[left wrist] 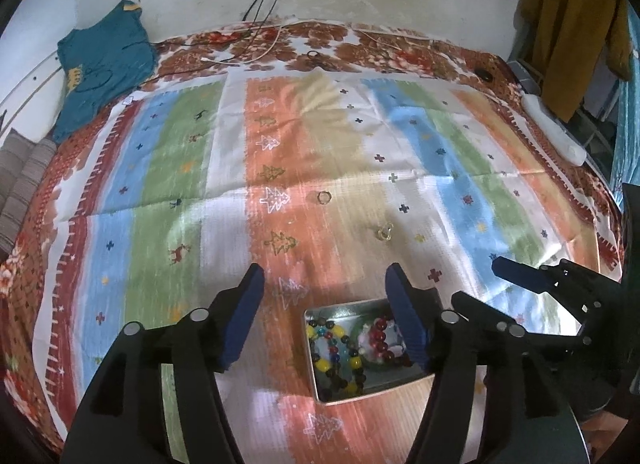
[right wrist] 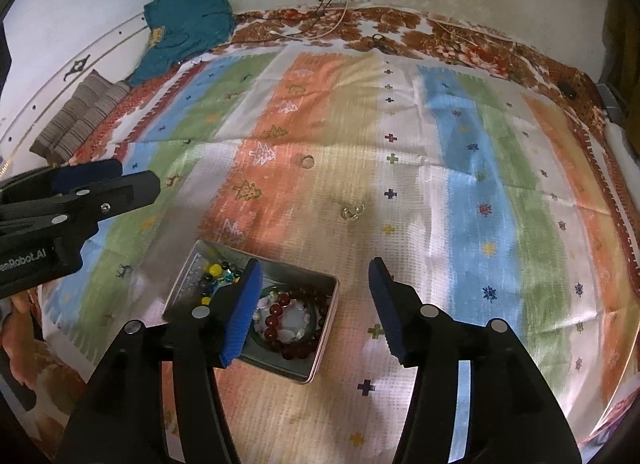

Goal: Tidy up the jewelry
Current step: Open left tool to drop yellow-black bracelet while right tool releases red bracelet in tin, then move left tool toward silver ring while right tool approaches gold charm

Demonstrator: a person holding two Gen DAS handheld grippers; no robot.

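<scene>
Your left gripper (left wrist: pixel 324 304) sits at the bottom of its frame, jaws spread and holding nothing, just above the tin (left wrist: pixel 320 394). The tin holds a multicoloured bracelet (left wrist: pixel 334 352) and a dark red one (right wrist: pixel 294 324). Your right gripper (right wrist: pixel 316 304) is likewise released and empty. A ring (left wrist: pixel 324 197) and a small trinket (left wrist: pixel 384 233) lie loose on the striped cloth (left wrist: pixel 460 192), mid-frame, apart from the tin.

dim, uneven indoor light; soft blur throughout, heavy fisheye warping at edges.
</scene>
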